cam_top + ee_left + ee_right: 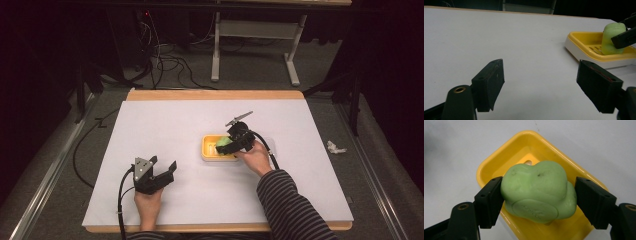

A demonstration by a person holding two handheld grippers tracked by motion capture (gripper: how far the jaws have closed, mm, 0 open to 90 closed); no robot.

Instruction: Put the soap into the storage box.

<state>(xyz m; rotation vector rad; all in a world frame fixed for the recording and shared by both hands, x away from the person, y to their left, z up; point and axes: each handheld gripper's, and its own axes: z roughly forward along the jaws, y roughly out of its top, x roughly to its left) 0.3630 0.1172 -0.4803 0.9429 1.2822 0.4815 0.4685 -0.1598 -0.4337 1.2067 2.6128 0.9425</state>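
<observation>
Two jaws of right gripper (537, 202) pinching green soap (539, 192) above yellow soap dish (496, 162); keep squeeze gentle, lower squarely into dish. Left gripper (159, 172), spread wide, idle well left of dish.

One pale green, lumpy soap bar (539, 192); one yellow rectangular plastic soap dish (499, 165). Two black hand-held two-jaw grippers: left gripper (165, 165), right gripper (223, 146). One white-topped worktop (165, 125); one crumpled white paper scrap (335, 147) on the floor.
</observation>
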